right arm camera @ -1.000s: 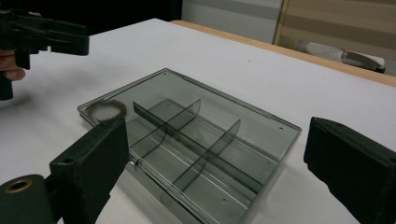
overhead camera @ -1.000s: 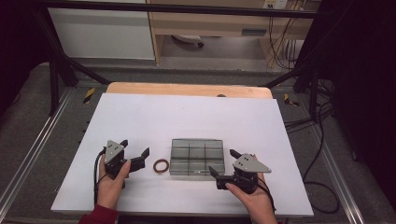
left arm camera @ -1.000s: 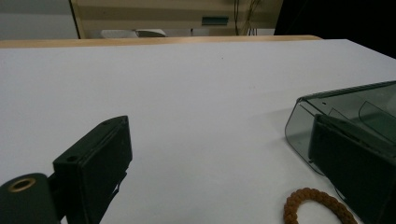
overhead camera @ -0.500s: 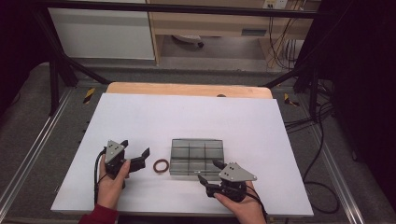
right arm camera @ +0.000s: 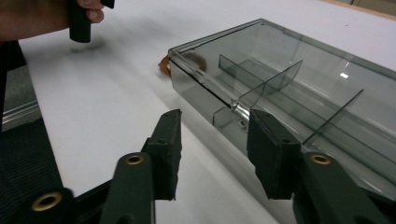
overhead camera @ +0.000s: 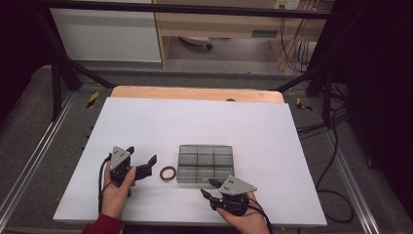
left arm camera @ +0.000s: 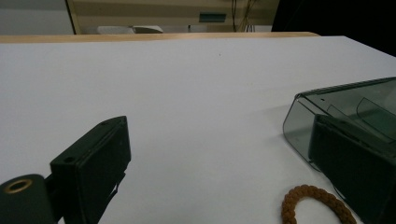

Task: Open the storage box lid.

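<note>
A clear, smoky plastic organizer box (overhead camera: pixel 204 163) with divided compartments lies on the white table. A brown braided ring (overhead camera: pixel 168 172) lies flat just left of it. My left gripper (overhead camera: pixel 142 156) rests on the table left of the ring, pointing at it, jaws wide open and empty. In the left gripper view the ring (left arm camera: pixel 317 205) lies low near the right jaw, with the box (left arm camera: pixel 345 107) beyond. My right gripper (overhead camera: pixel 208 187) is open at the box's near edge, pointing left. Its view looks along the box's front wall (right arm camera: pixel 299 93), and the ring (right arm camera: pixel 164 65) peeks out past the corner.
The white table top (overhead camera: pixel 195 117) stretches bare behind the box, with a wooden strip (overhead camera: pixel 195 93) along its far edge. Black frame rails and cables run past the right side. The person's other hand (right arm camera: pixel 46 18) shows at the top left of the right gripper view.
My right gripper has slid left along the box's near edge, from its right corner toward the middle. The left gripper, ring and box have stayed put.
</note>
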### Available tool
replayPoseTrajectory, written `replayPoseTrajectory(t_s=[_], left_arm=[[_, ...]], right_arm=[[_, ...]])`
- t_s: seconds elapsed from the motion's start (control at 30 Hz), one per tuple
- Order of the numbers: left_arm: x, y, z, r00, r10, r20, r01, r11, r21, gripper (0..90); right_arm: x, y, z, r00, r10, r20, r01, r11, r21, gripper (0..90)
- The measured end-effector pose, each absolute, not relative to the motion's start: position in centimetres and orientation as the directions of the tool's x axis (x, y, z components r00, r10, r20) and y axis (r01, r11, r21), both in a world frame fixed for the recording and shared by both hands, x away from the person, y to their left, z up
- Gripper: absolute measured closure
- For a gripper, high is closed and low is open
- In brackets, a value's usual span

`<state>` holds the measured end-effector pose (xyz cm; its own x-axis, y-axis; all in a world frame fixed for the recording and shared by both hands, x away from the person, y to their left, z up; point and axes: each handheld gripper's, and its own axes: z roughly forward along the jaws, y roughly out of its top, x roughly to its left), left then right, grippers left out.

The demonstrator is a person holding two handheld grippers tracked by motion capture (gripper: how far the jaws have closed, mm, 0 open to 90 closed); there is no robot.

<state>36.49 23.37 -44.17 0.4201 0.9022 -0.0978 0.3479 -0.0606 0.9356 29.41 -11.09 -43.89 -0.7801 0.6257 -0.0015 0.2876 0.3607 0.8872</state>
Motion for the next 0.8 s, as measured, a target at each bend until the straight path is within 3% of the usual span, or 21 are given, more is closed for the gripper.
replayPoseTrajectory(t_s=[0.1, 0.3, 0.8], left_arm=[[36.5, 23.3, -44.2, 0.421, 0.902, -0.097, 0.349, -0.062, 0.935, 6.0], [36.5, 23.3, -44.2, 0.425, 0.900, -0.095, 0.348, -0.065, 0.935, 6.1], [36.5, 23.2, -44.2, 0.430, 0.898, -0.096, 0.348, -0.067, 0.935, 6.3]], right_arm=[[29.4, -10.9, -44.3, -0.791, 0.612, 0.003, 0.295, 0.377, 0.878, 66.6], [29.4, -10.8, -44.8, -0.794, 0.608, -0.001, 0.307, 0.403, 0.862, 74.2], [29.9, -11.0, -45.5, -0.785, 0.619, 0.031, 0.350, 0.402, 0.846, 84.4]])
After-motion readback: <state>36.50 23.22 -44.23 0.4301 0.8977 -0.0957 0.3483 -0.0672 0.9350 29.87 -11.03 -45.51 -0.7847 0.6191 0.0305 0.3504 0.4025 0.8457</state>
